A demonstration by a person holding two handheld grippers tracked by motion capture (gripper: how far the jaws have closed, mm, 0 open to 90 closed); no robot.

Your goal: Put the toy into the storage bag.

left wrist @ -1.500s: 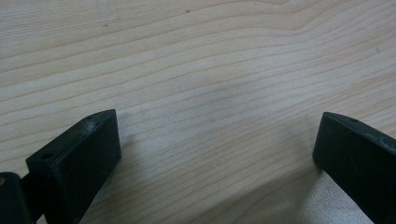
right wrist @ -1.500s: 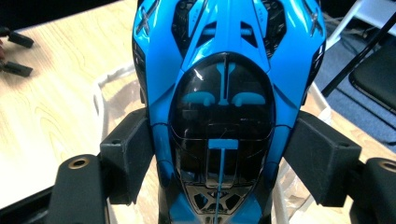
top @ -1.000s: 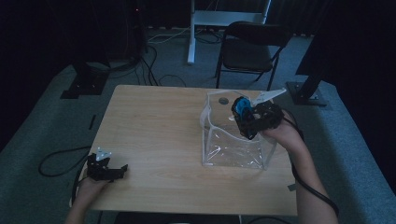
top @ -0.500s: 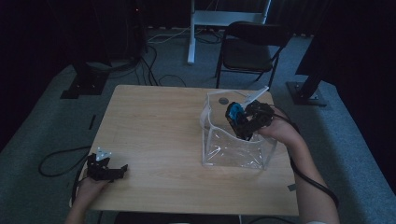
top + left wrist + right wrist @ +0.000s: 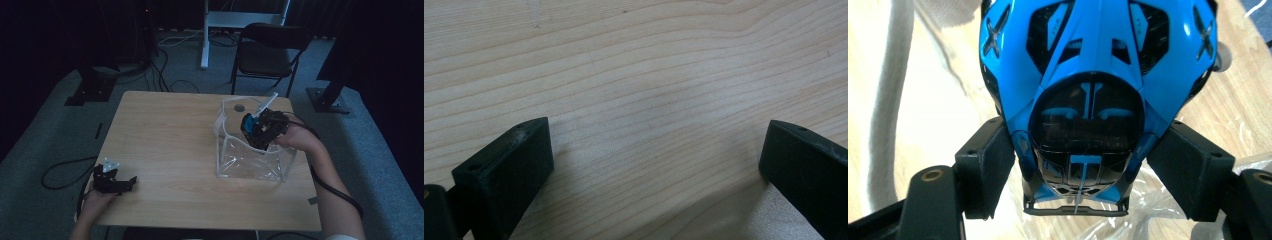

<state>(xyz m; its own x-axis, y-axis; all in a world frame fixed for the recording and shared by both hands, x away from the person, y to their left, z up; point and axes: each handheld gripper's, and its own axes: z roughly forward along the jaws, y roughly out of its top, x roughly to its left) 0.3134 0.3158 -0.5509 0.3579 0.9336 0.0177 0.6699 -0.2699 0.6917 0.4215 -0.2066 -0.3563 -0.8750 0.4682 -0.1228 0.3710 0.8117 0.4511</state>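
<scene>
Clamped in my right claw (image 5: 1083,150) was a blue and black toy (image 5: 1093,90), the two pads pressing its flanks from either side, its nose pointing away from me. Seen from above, that claw (image 5: 261,134) hung over the open mouth of the clear bag (image 5: 252,160), which stood on the right part of the counter (image 5: 170,135), and the toy (image 5: 248,126) sat at about rim level, not yet inside. Beneath the toy I could see crinkled clear plastic and the pale wood below it. My left claw (image 5: 116,181) rested near the counter's front left corner, well apart from the bag, its jaws spread wide with nothing but bare wood (image 5: 649,100) between them.

I judged the step in hand to be putting the toy into the bag, with the carry done and the lowering still to come. The next move called for easing the toy straight down between the soft walls without pushing them in, then letting go once it rested on the bottom. The floppy rim could fold under the toy, so my left claw might have had to steady it.

Beyond the counter stood a chair (image 5: 267,55).
</scene>
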